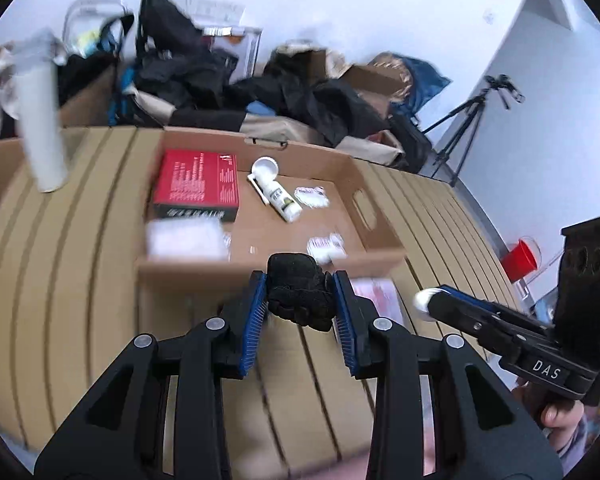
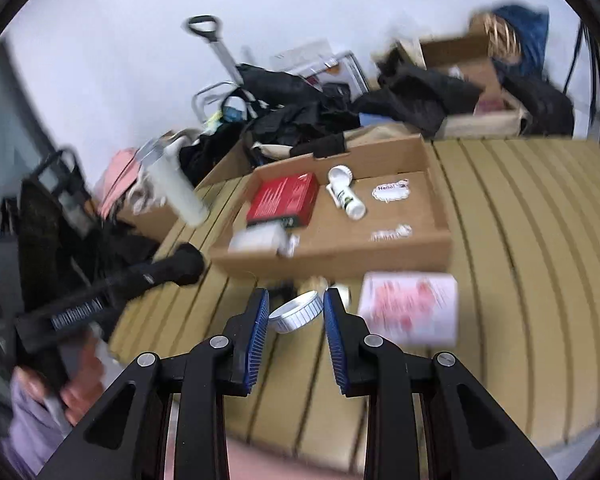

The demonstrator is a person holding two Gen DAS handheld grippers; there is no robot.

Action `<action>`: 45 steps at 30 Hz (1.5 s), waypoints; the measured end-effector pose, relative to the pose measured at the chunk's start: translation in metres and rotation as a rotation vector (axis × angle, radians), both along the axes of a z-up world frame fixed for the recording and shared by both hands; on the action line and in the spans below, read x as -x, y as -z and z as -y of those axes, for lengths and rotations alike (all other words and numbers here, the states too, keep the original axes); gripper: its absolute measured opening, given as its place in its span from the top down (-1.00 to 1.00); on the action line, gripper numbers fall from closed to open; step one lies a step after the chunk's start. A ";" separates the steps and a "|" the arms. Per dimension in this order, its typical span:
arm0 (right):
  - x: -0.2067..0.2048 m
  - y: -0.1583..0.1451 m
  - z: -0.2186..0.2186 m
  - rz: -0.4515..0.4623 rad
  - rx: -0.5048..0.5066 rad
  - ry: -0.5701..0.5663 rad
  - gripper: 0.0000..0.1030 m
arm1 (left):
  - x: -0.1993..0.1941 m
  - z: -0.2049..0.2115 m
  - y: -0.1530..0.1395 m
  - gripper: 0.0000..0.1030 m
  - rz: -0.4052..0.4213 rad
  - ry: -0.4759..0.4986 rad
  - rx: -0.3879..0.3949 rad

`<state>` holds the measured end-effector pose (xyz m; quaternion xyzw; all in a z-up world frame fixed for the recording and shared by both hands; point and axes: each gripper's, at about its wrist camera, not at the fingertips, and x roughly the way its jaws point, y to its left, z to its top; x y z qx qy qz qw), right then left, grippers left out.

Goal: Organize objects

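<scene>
Both tongs grip: our left gripper (image 1: 300, 300) pinches a black crumpled lump (image 1: 300, 294), our right gripper (image 2: 296, 312) a white round lid (image 2: 297, 311), both near the cardboard tray (image 1: 376, 200) holding a red box (image 1: 198, 184) and white bottle (image 1: 278, 194). Blur smears the pink-printed packet (image 2: 410, 306).

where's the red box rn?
The red box lies flat in the cardboard tray, far-left corner in both wrist views, left of the white bottle.
</scene>
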<state>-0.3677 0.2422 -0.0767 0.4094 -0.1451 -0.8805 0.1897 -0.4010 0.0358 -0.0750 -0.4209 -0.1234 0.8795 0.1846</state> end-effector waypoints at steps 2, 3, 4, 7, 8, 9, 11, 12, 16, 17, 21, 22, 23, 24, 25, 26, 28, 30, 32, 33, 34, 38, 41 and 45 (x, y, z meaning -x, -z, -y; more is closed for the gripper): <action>0.044 0.010 0.003 0.047 0.050 0.014 0.40 | 0.034 -0.007 0.015 0.43 0.034 0.003 0.022; 0.064 0.016 0.006 0.066 0.069 0.013 0.40 | 0.049 -0.012 0.025 0.42 0.046 0.011 0.049; 0.092 0.026 0.012 0.100 0.089 0.015 0.40 | 0.059 -0.015 0.033 0.41 0.059 0.012 0.067; 0.143 0.048 0.029 0.140 0.117 -0.012 0.39 | 0.078 -0.016 0.056 0.27 0.119 0.001 0.092; 0.153 0.054 0.034 0.136 0.131 -0.036 0.39 | 0.082 -0.013 0.059 0.06 0.123 -0.003 0.081; 0.162 0.059 0.040 0.137 0.141 -0.063 0.30 | 0.084 -0.009 0.060 -0.02 0.122 -0.004 0.070; 0.179 0.069 0.051 0.175 0.097 -0.079 -0.12 | 0.083 0.000 0.056 -0.27 0.108 -0.012 0.065; 0.182 0.070 0.052 0.174 0.084 -0.073 -0.36 | 0.081 0.005 0.051 -0.30 0.090 -0.016 0.065; 0.175 0.059 0.046 0.123 0.084 -0.052 -0.42 | 0.075 0.023 0.030 -0.58 0.035 -0.050 0.100; 0.174 0.055 0.042 0.121 0.082 -0.047 -0.42 | 0.072 0.026 0.024 -0.68 0.028 -0.067 0.131; 0.156 0.035 0.028 0.127 0.003 -0.016 -0.42 | 0.055 0.032 0.006 -0.85 0.049 -0.108 0.288; 0.151 0.030 0.024 0.150 -0.059 0.000 -0.42 | 0.052 0.033 0.002 -0.86 0.066 -0.116 0.314; 0.145 0.025 0.021 0.184 -0.139 0.025 -0.42 | 0.050 0.033 -0.002 -0.86 0.086 -0.130 0.336; 0.141 0.020 0.018 0.202 -0.186 0.042 -0.42 | 0.045 0.035 -0.008 -0.86 0.098 -0.146 0.350; 0.134 0.012 0.014 0.201 -0.201 0.050 -0.42 | 0.040 0.036 -0.015 -0.86 0.098 -0.156 0.353; 0.124 0.001 0.010 0.190 -0.198 0.054 -0.42 | 0.031 0.036 -0.025 -0.86 0.086 -0.166 0.344; 0.102 -0.020 0.006 0.154 -0.200 0.054 -0.42 | 0.008 0.035 -0.046 -0.86 0.037 -0.159 0.307; 0.076 -0.038 0.003 0.111 -0.203 0.045 -0.42 | -0.020 0.031 -0.067 -0.89 -0.009 -0.152 0.299; 0.050 -0.050 0.000 0.085 -0.208 0.038 -0.42 | -0.044 0.030 -0.079 -0.94 -0.040 -0.156 0.308; 0.030 -0.055 -0.002 0.068 -0.208 0.032 -0.42 | -0.061 0.029 -0.084 -0.96 -0.059 -0.158 0.311; 0.013 -0.059 -0.004 0.053 -0.201 0.022 -0.42 | -0.078 0.030 -0.087 -0.99 -0.076 -0.158 0.310; -0.066 -0.054 -0.015 0.050 -0.064 -0.073 -0.53 | -0.159 0.033 -0.078 -1.00 -0.134 -0.156 0.301; -0.136 -0.039 -0.016 0.030 -0.078 -0.093 -0.59 | -0.224 0.039 -0.057 -1.00 -0.122 -0.110 0.257; -0.203 -0.018 -0.007 0.008 -0.097 -0.106 -0.59 | -0.261 0.037 -0.034 -1.00 -0.096 -0.072 0.277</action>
